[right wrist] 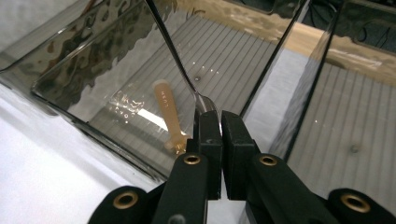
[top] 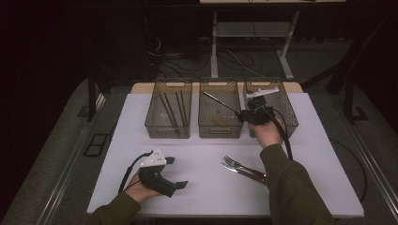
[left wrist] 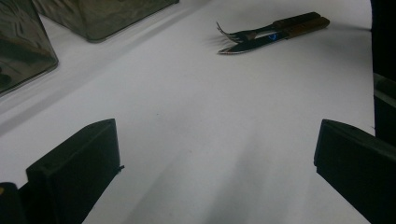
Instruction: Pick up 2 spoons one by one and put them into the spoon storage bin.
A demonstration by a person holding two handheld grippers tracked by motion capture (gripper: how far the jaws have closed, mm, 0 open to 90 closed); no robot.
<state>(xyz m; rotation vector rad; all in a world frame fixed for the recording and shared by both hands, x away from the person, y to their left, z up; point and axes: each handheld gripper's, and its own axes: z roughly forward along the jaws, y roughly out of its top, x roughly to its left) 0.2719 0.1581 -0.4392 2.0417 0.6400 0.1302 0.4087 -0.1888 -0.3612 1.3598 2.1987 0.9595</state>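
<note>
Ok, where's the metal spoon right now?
In the high view, the spoon is pinched in the right tongs, slanting over the middle bin, between the left and right bins.

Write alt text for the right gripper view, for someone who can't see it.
The right tongs, shut on a slim metal utensil, hold it slanting over the middle clear bin. A small tan utensil lies on that bin's ribbed floor.

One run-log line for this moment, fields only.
right gripper: shut on metal utensil over middle bin | left gripper: open, nothing between jaws | fork and knife: on table
</note>
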